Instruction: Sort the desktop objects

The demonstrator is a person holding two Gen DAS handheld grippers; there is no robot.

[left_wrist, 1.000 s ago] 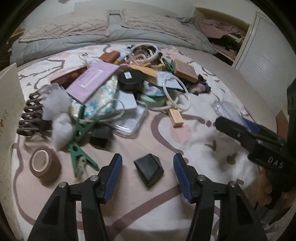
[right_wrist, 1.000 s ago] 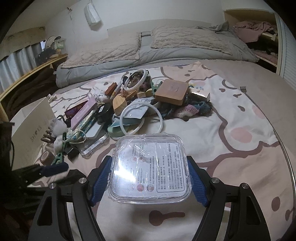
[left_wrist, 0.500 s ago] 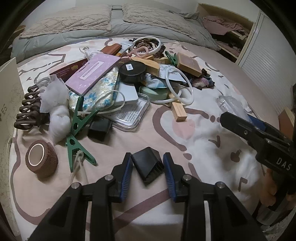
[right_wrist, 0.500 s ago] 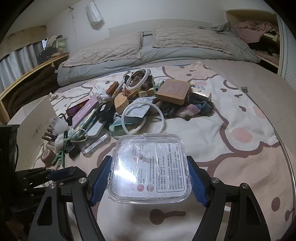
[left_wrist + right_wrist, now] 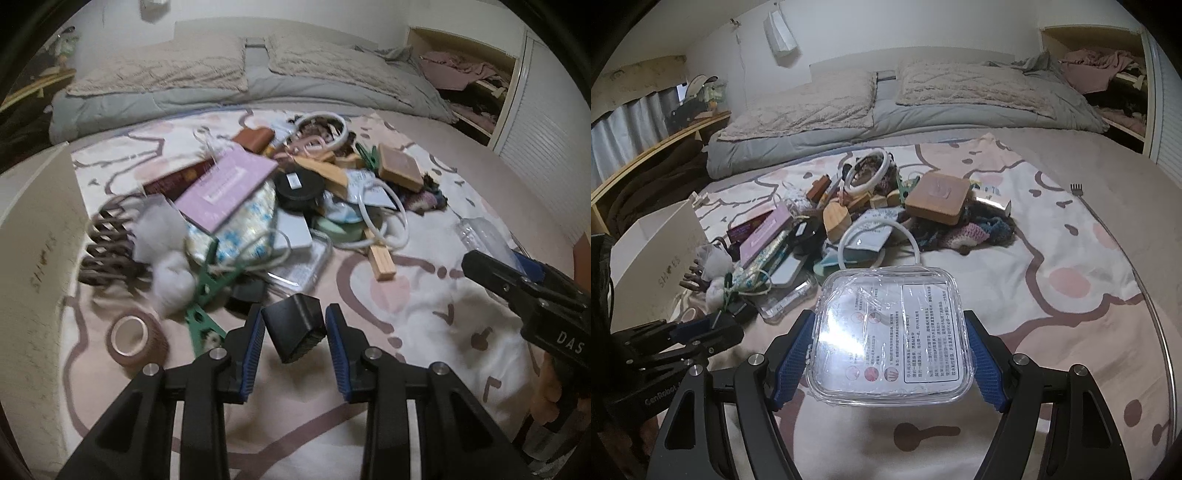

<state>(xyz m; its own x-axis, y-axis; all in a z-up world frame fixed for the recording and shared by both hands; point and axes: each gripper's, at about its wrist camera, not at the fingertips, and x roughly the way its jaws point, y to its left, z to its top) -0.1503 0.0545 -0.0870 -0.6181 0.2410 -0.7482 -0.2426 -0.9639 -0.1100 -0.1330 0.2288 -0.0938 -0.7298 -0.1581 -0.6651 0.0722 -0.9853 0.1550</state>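
Observation:
My left gripper [image 5: 295, 314] is shut on a small black wedge-shaped box [image 5: 293, 326], with both blue pads pressed on its sides. The box hangs tilted just above the pink patterned blanket [image 5: 406, 295]. In the right wrist view my right gripper [image 5: 889, 325] is shut on a clear square plastic container [image 5: 892, 332] with a printed label, held flat above the blanket. The right gripper [image 5: 517, 280] also shows at the right edge of the left wrist view. The left gripper [image 5: 701, 332] sits low at the left of the right wrist view. Behind both lies the pile of mixed objects [image 5: 277, 192].
A white cardboard box [image 5: 33, 240] stands at the left edge. A brown tape roll [image 5: 135, 339], a green clip [image 5: 207, 295], white fluff balls [image 5: 170, 273] and a brown hair claw [image 5: 107, 251] lie near the left gripper. A wooden block [image 5: 384, 258] and pillows [image 5: 960, 88] lie beyond.
The left jaws went from wide open around the black box to shut on it. It is now lifted off the blanket and tilted. The right gripper and its container stayed still.

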